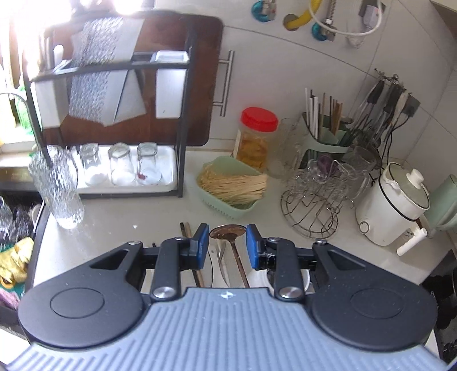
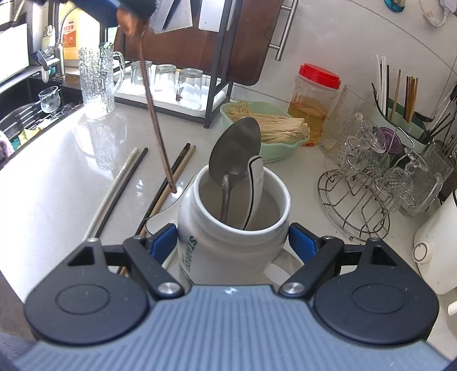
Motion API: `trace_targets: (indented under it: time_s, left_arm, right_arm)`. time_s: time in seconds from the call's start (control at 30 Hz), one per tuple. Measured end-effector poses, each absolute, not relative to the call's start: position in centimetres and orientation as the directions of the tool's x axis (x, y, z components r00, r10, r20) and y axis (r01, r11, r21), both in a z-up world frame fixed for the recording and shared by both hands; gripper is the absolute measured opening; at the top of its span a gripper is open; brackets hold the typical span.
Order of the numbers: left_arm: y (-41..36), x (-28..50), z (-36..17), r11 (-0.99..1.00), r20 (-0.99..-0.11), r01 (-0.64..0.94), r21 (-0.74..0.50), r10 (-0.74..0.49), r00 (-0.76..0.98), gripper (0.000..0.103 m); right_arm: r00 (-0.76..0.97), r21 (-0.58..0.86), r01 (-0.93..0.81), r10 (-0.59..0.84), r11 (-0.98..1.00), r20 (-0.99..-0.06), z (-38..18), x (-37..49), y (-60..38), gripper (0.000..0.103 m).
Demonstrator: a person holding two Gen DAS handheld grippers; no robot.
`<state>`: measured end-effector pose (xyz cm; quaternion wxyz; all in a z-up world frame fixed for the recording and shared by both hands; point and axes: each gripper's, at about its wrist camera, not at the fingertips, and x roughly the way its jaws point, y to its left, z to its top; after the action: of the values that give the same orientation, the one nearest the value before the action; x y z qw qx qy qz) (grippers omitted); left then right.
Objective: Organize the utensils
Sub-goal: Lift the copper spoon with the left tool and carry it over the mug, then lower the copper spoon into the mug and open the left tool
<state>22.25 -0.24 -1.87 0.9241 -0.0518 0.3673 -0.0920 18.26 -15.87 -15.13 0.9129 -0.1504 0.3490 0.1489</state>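
My right gripper (image 2: pixel 232 242) is shut on a white ceramic jar (image 2: pixel 231 225) standing on the counter. The jar holds a steel spoon (image 2: pixel 235 148) and a white spoon (image 2: pixel 255 182). My left gripper (image 1: pixel 227 242) holds a copper-coloured spoon (image 1: pixel 228 231) by its bowl. In the right wrist view that copper spoon (image 2: pixel 154 114) hangs from the left gripper (image 2: pixel 128 17) at the top, its handle tip touching the counter just left of the jar. Several chopsticks (image 2: pixel 168 182) and a white straw-like stick (image 2: pixel 111 194) lie on the counter left of the jar.
A green basket of thin sticks (image 2: pixel 265 128), a red-lidded jar (image 2: pixel 314 97), a wire rack of glass cups (image 2: pixel 380 177) and a green utensil caddy (image 1: pixel 328 134) stand behind. A glass mug (image 2: pixel 97 82) and a rack of glasses (image 1: pixel 128 168) stand left, near the sink (image 2: pixel 25 114).
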Motion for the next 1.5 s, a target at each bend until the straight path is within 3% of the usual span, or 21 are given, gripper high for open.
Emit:
trace_targets:
  time_s: [0.73, 1.5]
  left_arm:
    - [-3.8, 21.6, 4.2, 0.968, -0.643, 0.227, -0.109, -0.242, 0.727, 0.032]
    - [-10.0, 26.3, -0.9, 0.947, -0.842, 0.305, -0.099, -0.243, 0.481, 0.031]
  right_arm:
    - [0.713, -0.151, -0.387, 0.191, 0.91, -0.675, -15.2, 18.2, -16.1, 0.087]
    - [0.721, -0.117, -0.391, 0.225, 0.913, -0.656, -15.4, 18.1, -16.7, 0.086]
